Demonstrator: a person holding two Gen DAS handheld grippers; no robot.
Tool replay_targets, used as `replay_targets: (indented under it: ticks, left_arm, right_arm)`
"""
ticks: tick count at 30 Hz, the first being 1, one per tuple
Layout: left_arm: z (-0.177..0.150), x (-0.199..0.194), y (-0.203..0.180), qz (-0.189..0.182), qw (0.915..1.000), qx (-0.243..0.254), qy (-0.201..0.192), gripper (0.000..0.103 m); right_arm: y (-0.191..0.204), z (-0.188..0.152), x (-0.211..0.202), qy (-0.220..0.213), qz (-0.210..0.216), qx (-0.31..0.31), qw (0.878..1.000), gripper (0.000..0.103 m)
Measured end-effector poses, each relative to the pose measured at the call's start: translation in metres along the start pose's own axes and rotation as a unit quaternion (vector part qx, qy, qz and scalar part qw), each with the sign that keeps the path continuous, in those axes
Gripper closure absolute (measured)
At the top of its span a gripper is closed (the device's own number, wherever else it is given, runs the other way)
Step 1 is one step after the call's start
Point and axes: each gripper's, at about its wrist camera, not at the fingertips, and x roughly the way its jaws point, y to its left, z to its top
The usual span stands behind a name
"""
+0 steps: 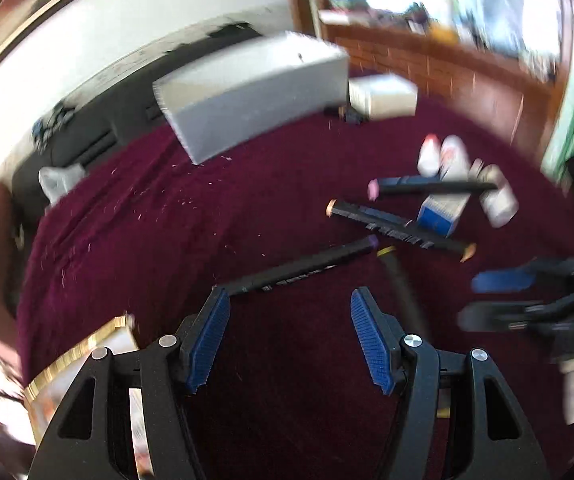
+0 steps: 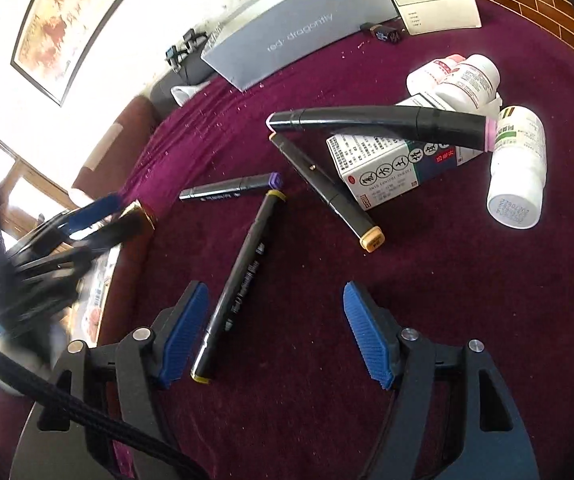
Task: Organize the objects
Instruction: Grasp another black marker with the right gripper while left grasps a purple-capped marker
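Between my right gripper [image 2: 277, 332] jaws — spread wide, holding nothing — lies maroon cloth [image 2: 427, 300]; a black yellow-capped marker [image 2: 239, 276] rests just beside the left pad. My left gripper [image 1: 291, 338] is equally agape above a black purple-capped marker [image 1: 299, 268] — beyond, a white-and-blue medicine carton [image 2: 391, 164].

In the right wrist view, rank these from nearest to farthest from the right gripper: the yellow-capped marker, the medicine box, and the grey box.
From the right gripper:
1. Yellow-capped marker, lying on the cloth just inside the left finger.
2. Medicine box, ahead and to the right, under the pink-tipped marker.
3. Grey box, farthest, at the table's far edge.
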Motion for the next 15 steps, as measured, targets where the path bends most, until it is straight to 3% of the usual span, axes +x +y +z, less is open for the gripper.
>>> replay_targets:
  ticks: [4, 10, 12, 14, 15]
  left_arm:
    - [0.014, 0.033, -0.003, -0.001, 0.9982, 0.058, 0.016, 0.046]
    - [0.026, 0.074, -0.001, -0.029, 0.9946, 0.081, 0.057, 0.047]
    - [0.024, 0.077, 0.000, -0.049, 0.9942, 0.062, 0.073, 0.062]
    - [0.020, 0.073, -0.005, -0.069, 0.9928, 0.051, 0.084, 0.091]
    - [0.017, 0.070, -0.009, -0.074, 0.9920, 0.052, 0.088, 0.091]
  right_arm:
    - [-0.010, 0.002, -0.009, -0.008, 0.022, 0.007, 1.000, 0.033]
    - [-0.014, 0.003, -0.010, -0.013, 0.039, 0.010, 0.999, 0.030]
    - [-0.013, 0.003, -0.010, -0.013, 0.041, 0.007, 0.999, 0.027]
    - [-0.013, 0.002, -0.011, -0.014, 0.041, 0.003, 0.999, 0.026]
    - [-0.012, 0.002, -0.011, -0.014, 0.040, 0.001, 0.999, 0.026]
